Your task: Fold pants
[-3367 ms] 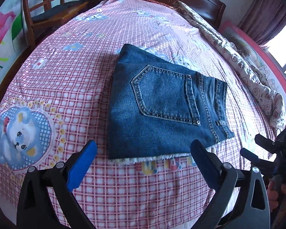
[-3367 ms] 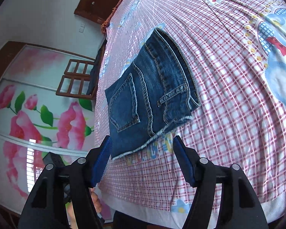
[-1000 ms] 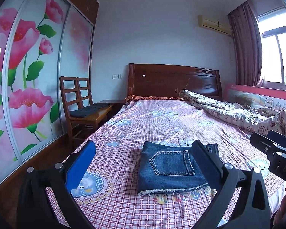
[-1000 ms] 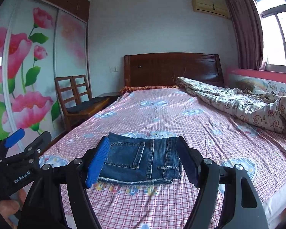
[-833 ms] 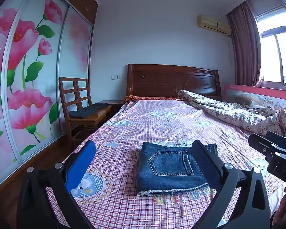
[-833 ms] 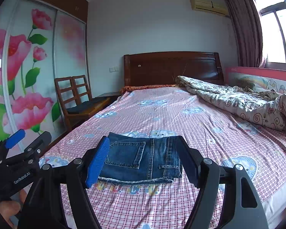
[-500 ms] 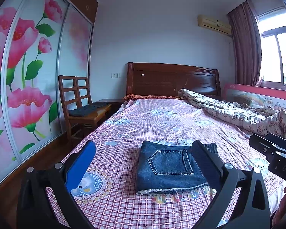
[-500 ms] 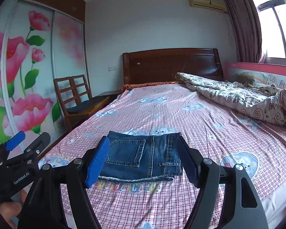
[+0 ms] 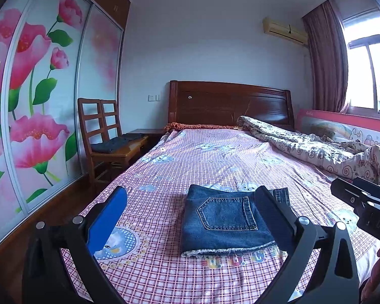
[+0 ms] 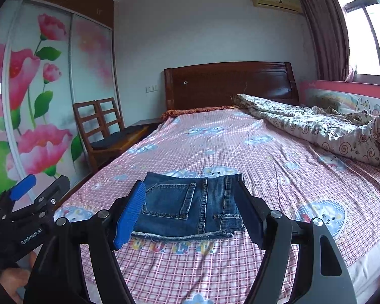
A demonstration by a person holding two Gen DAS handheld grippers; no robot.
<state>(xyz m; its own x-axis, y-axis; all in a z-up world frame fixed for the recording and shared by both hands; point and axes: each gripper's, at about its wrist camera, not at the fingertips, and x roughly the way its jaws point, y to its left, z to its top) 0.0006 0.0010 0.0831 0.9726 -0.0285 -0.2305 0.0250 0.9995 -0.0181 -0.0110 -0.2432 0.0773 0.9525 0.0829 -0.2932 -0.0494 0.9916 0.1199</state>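
Note:
The blue denim pants (image 9: 225, 220) lie folded into a compact rectangle, back pocket up, near the foot end of the bed (image 9: 215, 157). In the right wrist view the pants (image 10: 187, 207) show their frayed hem toward me. My left gripper (image 9: 190, 191) hovers open in front of the pants, back from the bed's foot edge, with nothing between its blue pads. My right gripper (image 10: 190, 185) is open too, also short of the pants and holding nothing. Each gripper shows at the edge of the other's view: the left gripper (image 10: 25, 202) and the right gripper (image 9: 362, 200).
A crumpled floral quilt (image 9: 316, 149) lies along the bed's right side. A wooden chair (image 9: 109, 136) with a dark cushion stands left of the bed, beside wardrobe doors (image 9: 38, 101) painted with flowers. A dark wooden headboard (image 9: 228, 103) closes the far end.
A few seconds ago both grippers looked down on the pants from close by; they now sit lower and farther back, facing the room. Over the last second nothing has visibly moved.

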